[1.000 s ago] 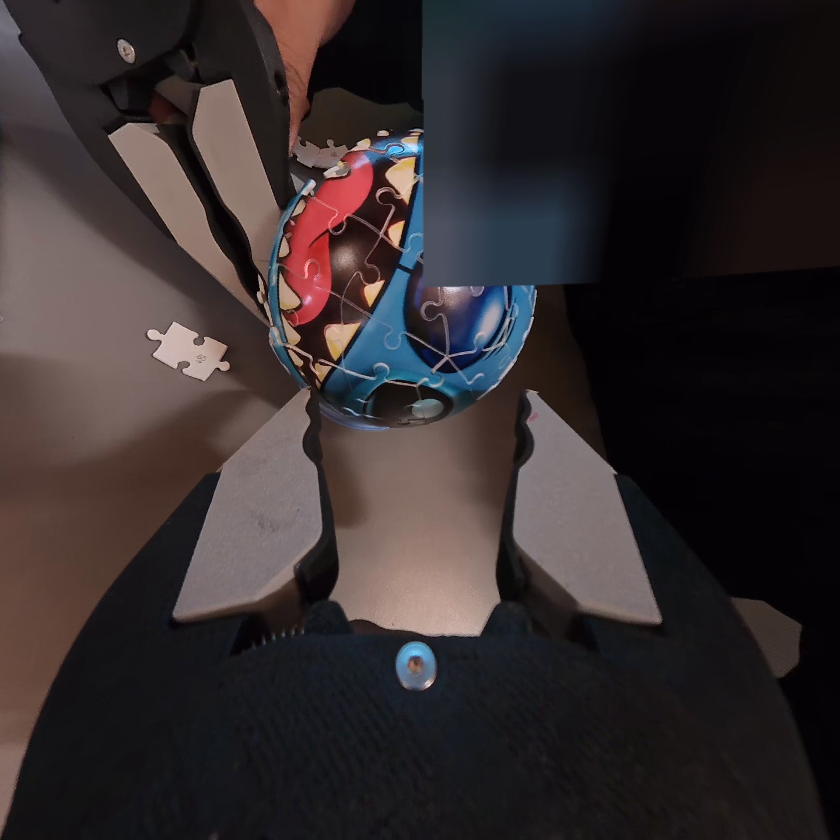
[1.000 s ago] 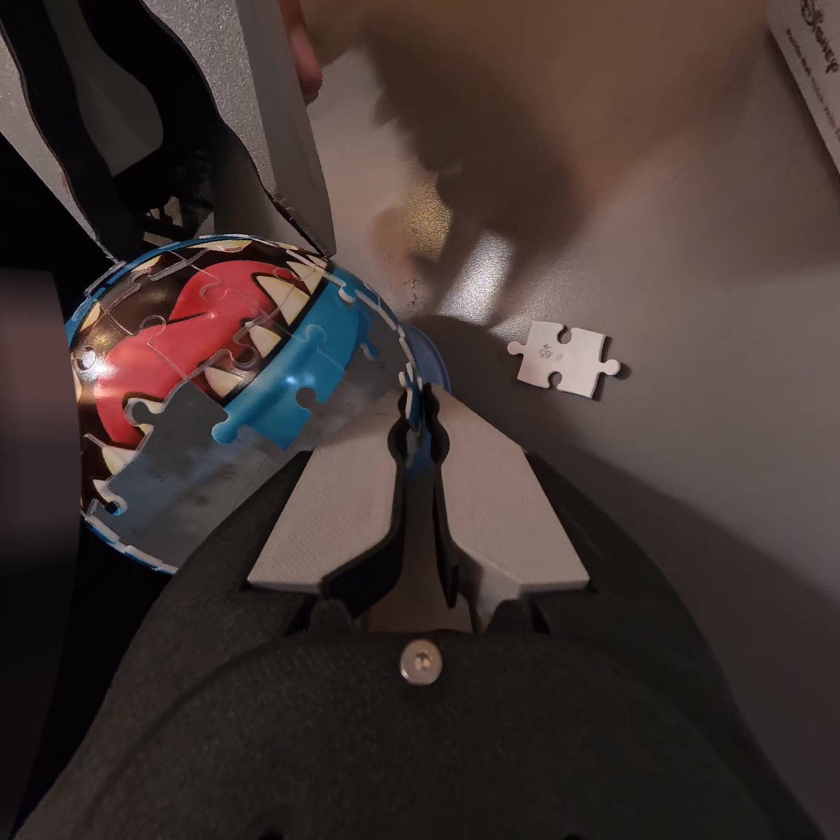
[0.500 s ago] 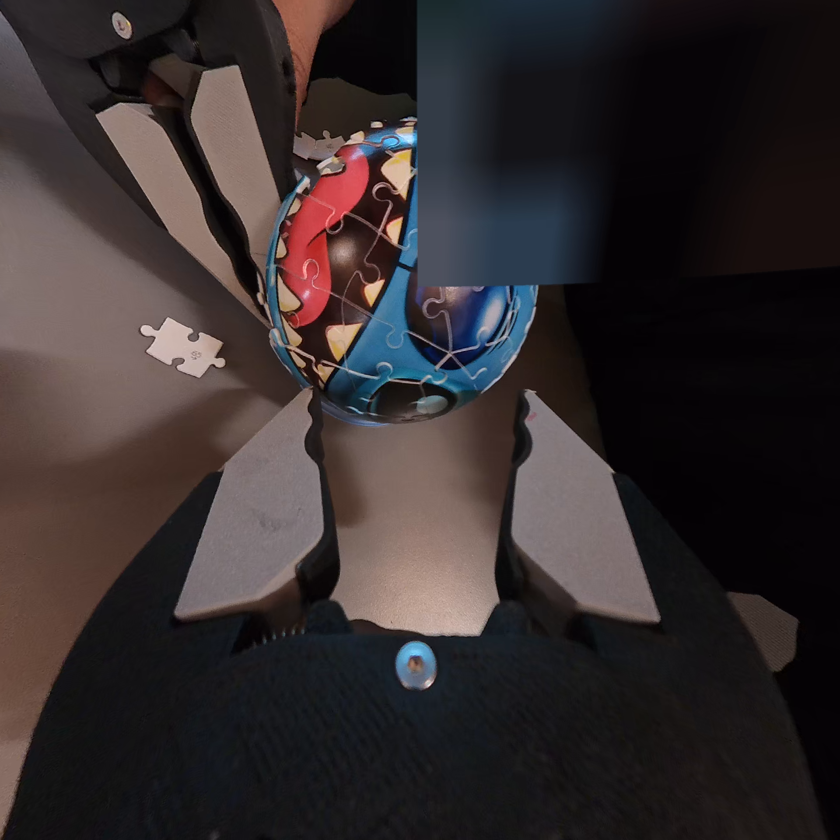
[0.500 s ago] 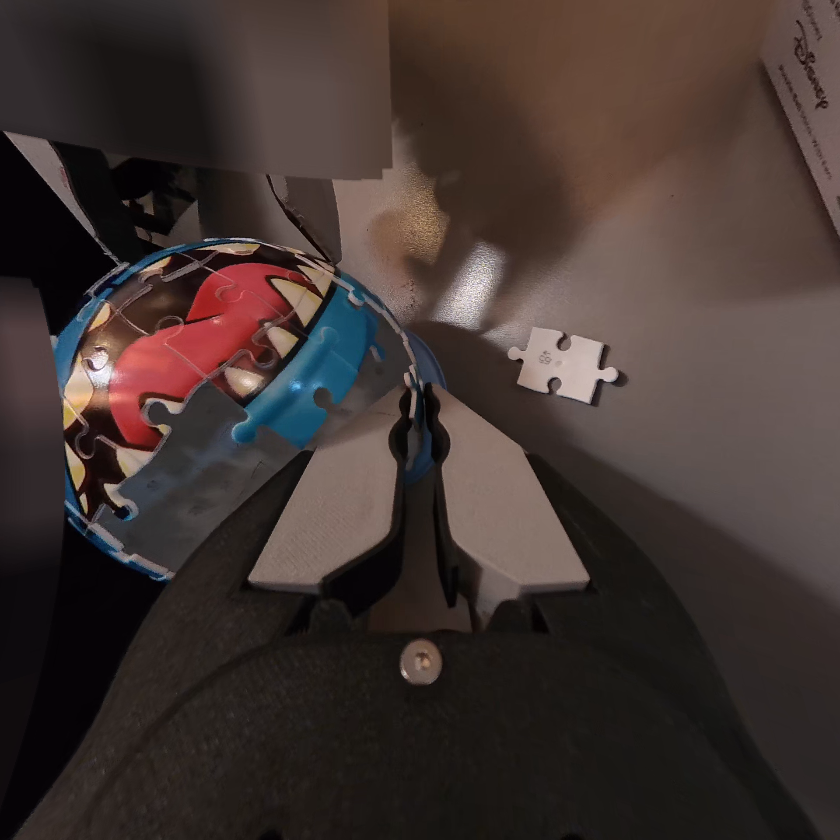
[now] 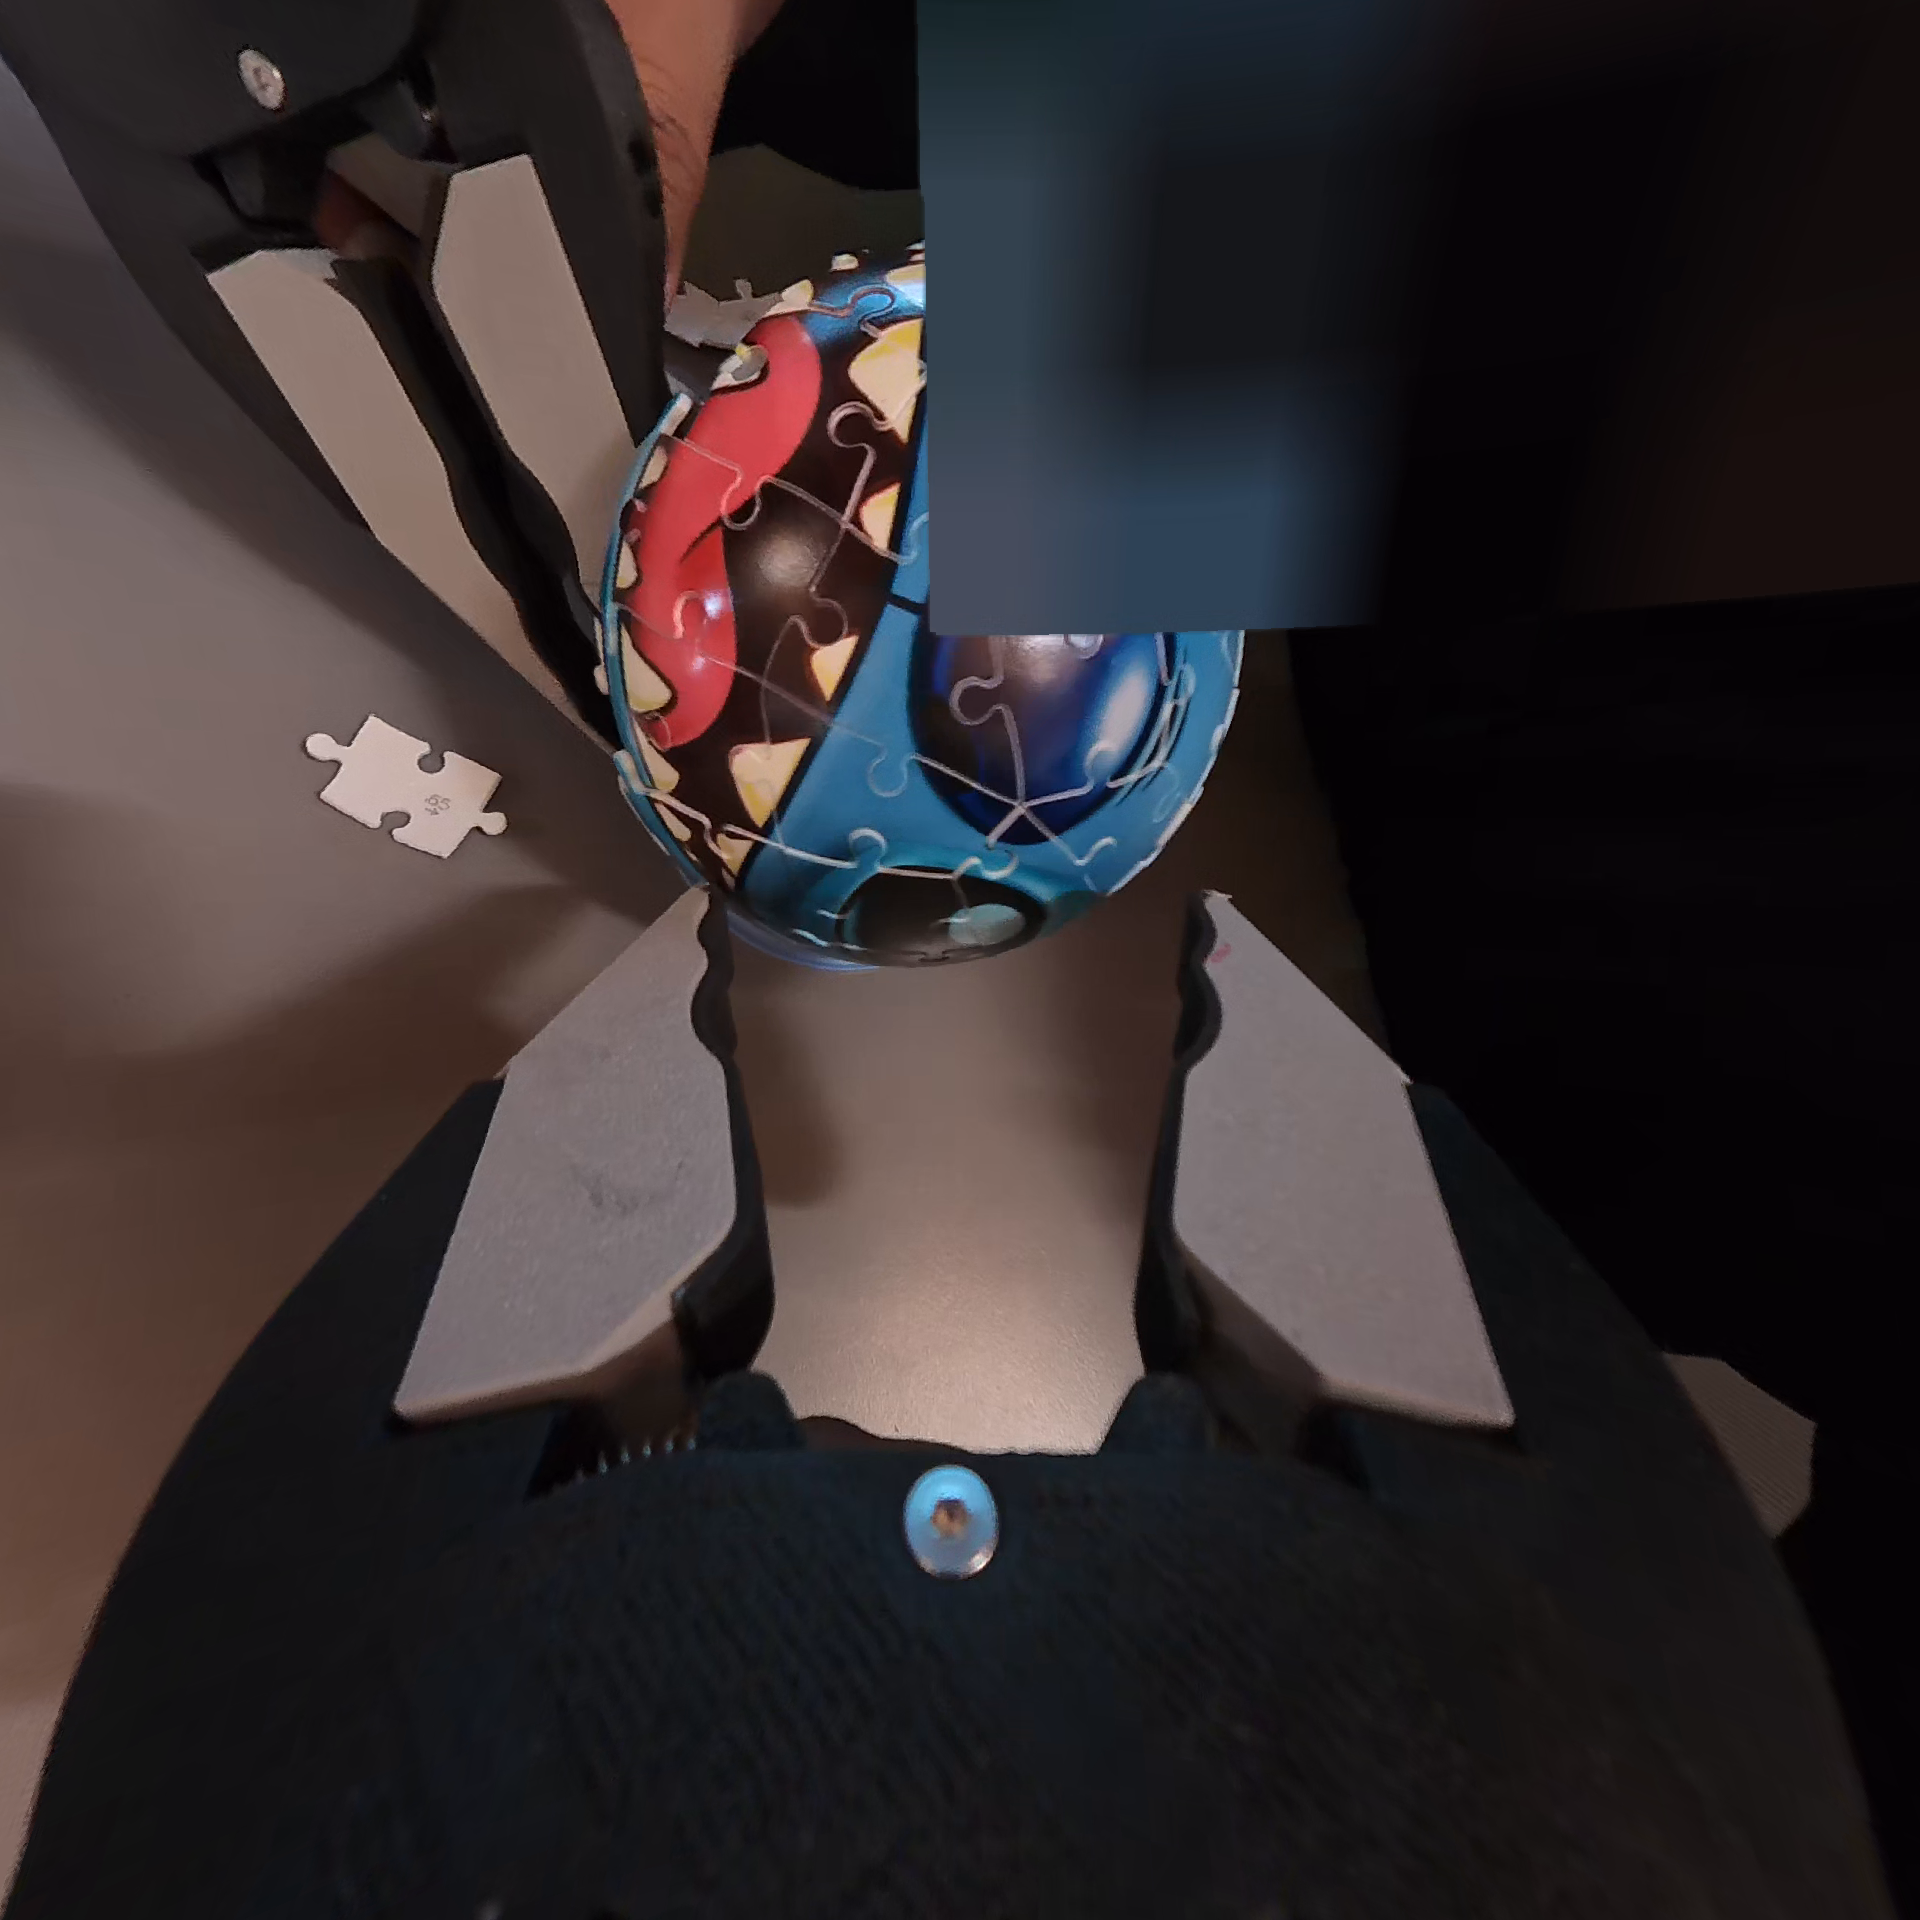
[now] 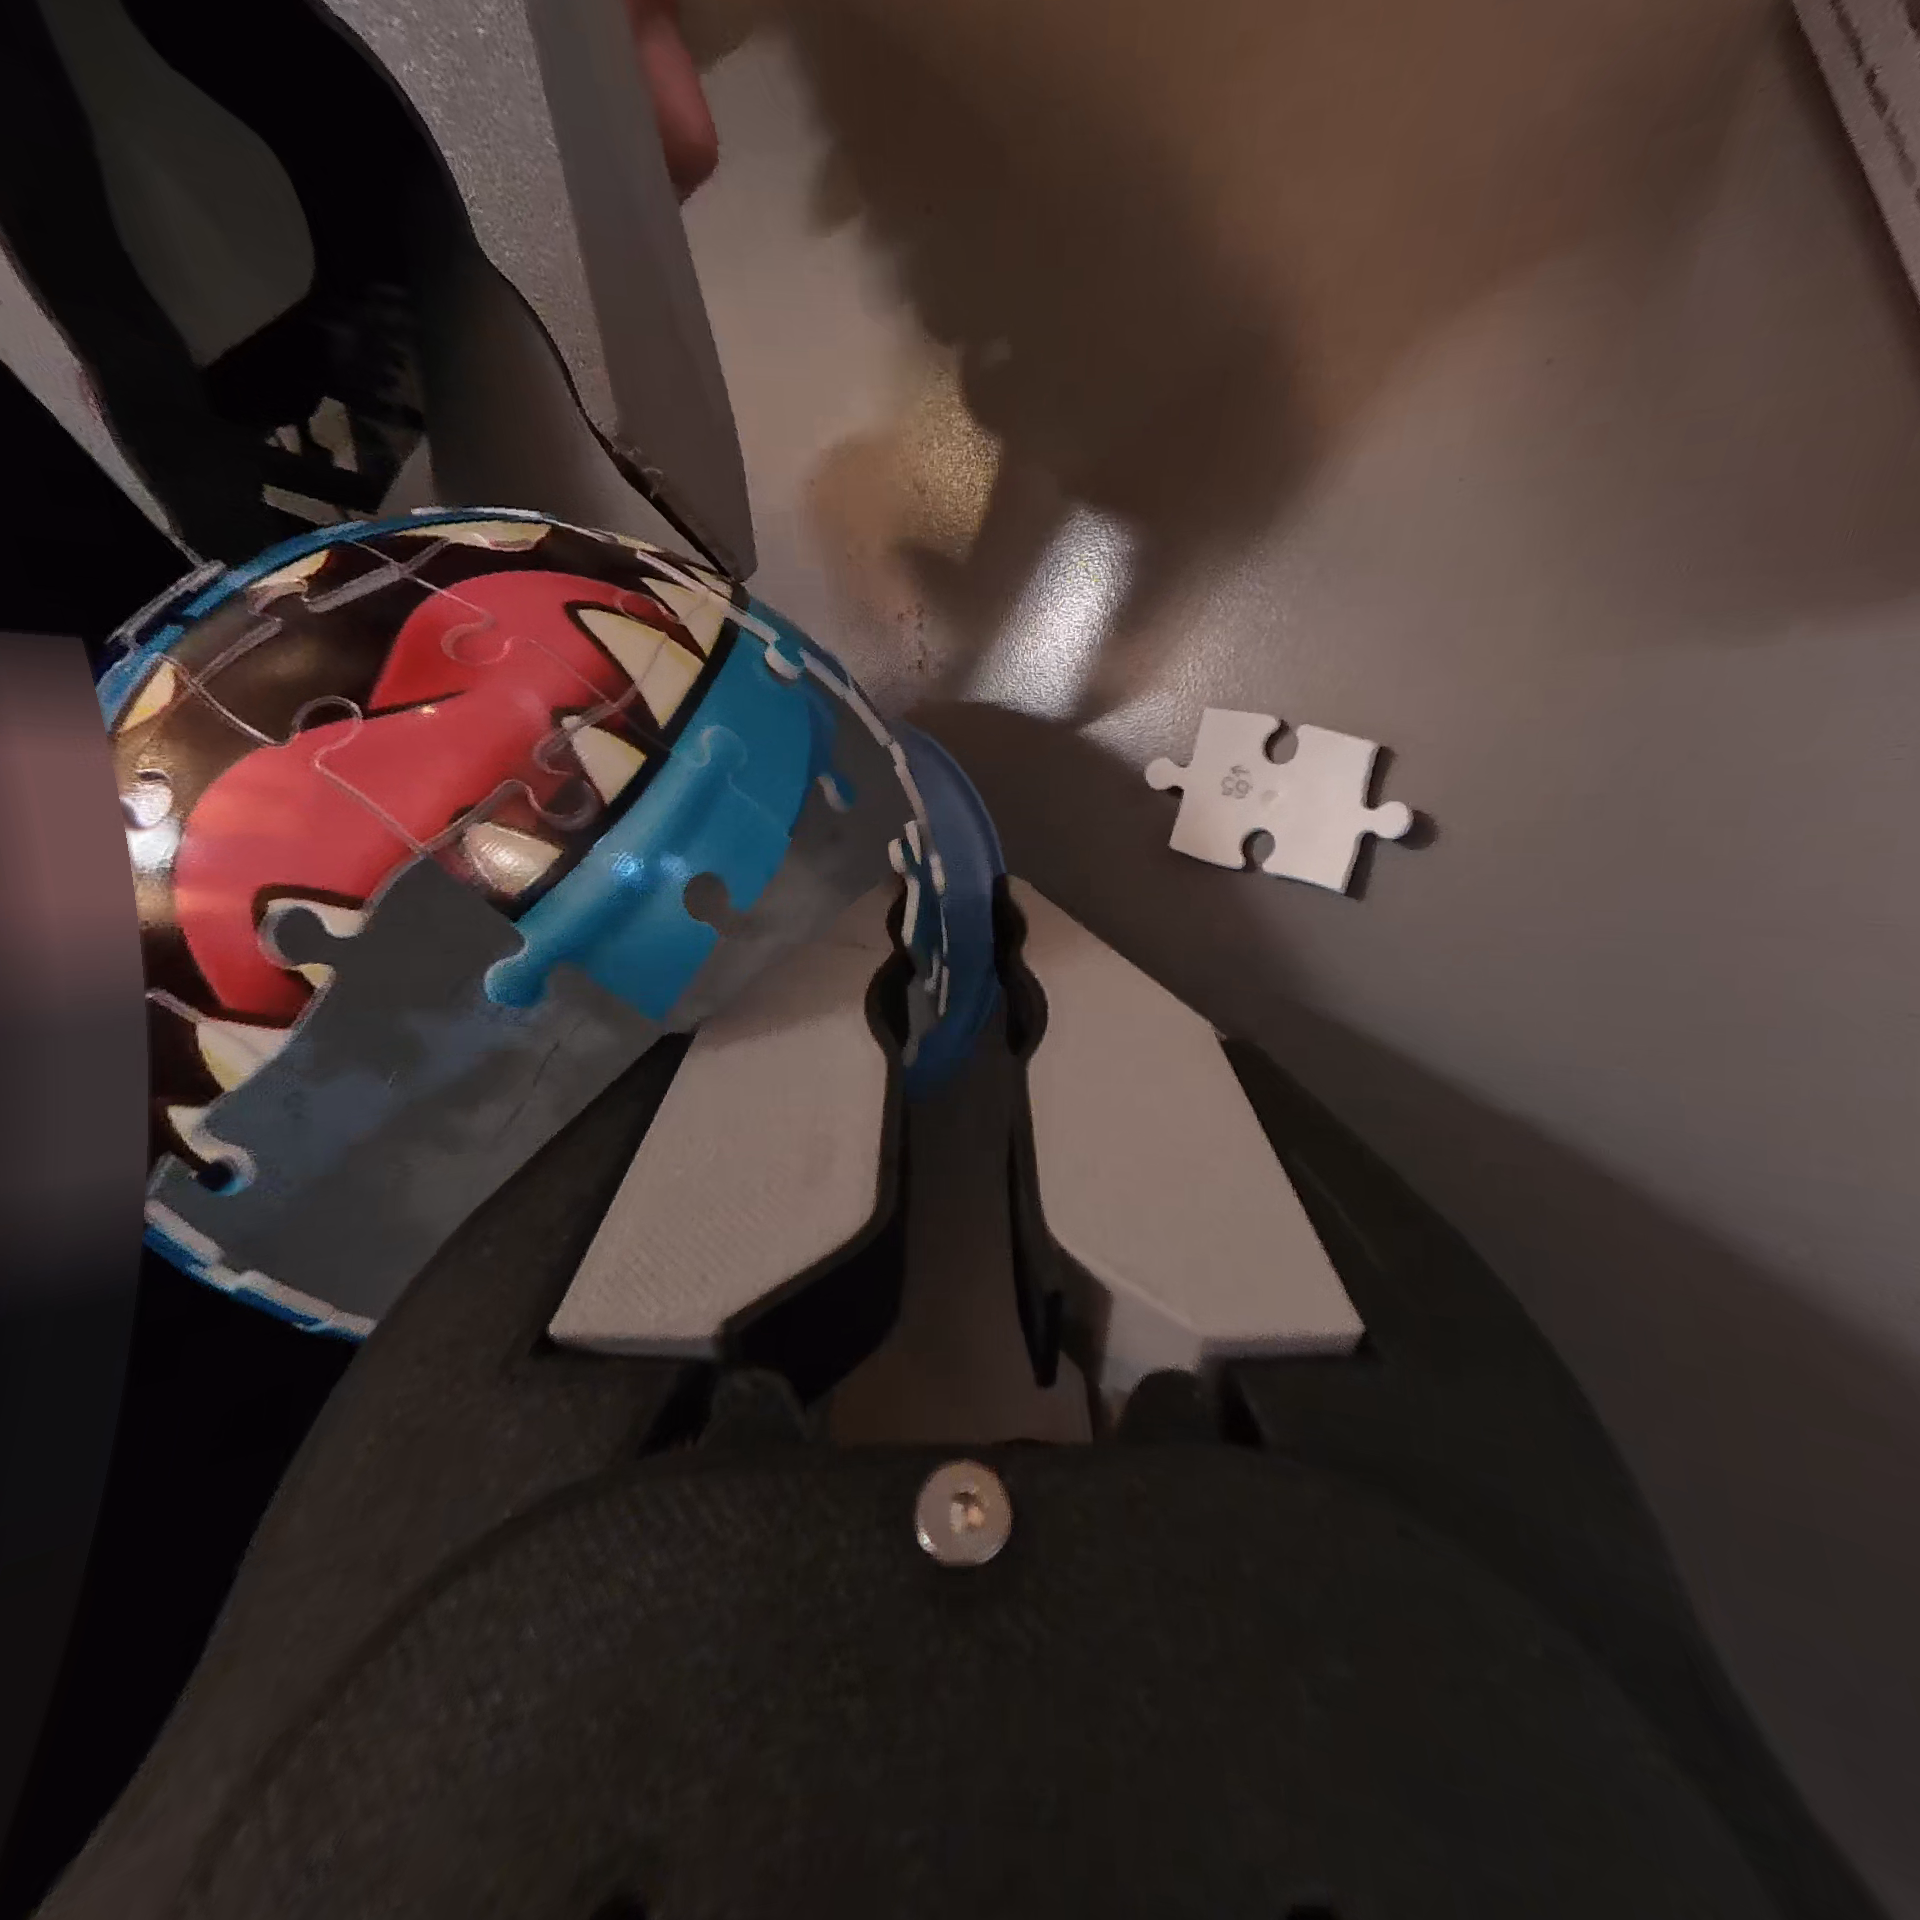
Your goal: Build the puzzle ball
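Observation:
The puzzle ball [image 5: 831, 644] is blue with a red tongue, yellow teeth and dark eyes. It is held off the grey table. My left gripper [image 5: 951, 914] is open, its fingertips on either side of the ball's underside, the left tip close to it. My right gripper [image 6: 951, 935] is shut on the ball's blue rim [image 6: 961, 914]. In the right wrist view the ball [image 6: 436, 810] shows an opening [image 6: 395, 1049] where pieces are absent. A loose white piece [image 5: 405, 787] lies face down on the table; it also shows in the right wrist view [image 6: 1283, 800].
More loose pieces [image 5: 727, 307] lie behind the ball. A hand [image 5: 675, 125] holds the right gripper's handle. A white printed sheet or box edge [image 6: 1881, 156] is at the far right. The table's edge drops into dark on the right [image 5: 1309, 831]. It is some 5 centimetres from my right tips to the loose white piece [image 5: 405, 787]. Look for it in the right wrist view [image 6: 1283, 804] too.
The ball has shifted and turned slightly in the right gripper's hold. Both grippers keep the same state.

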Tool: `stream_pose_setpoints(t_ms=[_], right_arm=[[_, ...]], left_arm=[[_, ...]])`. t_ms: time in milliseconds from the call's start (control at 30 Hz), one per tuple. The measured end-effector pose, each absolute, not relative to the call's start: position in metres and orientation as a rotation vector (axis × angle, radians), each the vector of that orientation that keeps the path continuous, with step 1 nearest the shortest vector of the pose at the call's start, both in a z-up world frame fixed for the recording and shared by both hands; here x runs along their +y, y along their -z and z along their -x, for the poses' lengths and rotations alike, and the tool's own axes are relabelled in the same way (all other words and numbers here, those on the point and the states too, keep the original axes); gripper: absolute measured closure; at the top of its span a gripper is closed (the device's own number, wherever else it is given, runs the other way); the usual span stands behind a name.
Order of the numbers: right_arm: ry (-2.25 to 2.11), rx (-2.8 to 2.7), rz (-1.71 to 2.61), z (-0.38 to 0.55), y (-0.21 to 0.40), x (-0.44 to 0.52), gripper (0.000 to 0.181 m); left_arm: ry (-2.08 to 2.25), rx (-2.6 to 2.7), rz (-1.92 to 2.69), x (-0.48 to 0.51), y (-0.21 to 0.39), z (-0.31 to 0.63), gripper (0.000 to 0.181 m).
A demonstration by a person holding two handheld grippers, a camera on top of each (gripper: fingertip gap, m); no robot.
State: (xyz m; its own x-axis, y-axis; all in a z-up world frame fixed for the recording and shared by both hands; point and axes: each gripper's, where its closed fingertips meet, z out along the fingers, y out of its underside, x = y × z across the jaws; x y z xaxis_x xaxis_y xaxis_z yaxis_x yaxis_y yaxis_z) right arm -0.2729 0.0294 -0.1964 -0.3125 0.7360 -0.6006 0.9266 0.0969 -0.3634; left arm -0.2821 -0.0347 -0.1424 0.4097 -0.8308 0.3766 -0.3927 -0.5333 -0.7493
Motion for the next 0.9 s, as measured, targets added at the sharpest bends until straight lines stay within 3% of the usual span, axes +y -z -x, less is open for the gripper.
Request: stream_pose_setpoints(t_ms=[900], right_arm=[[0.961,2.119,-1.546,0.255,0.199,0.023,0.181]], left_arm=[[0.999,1.078,2.097,-0.04,0.139,0.276,0.099]])
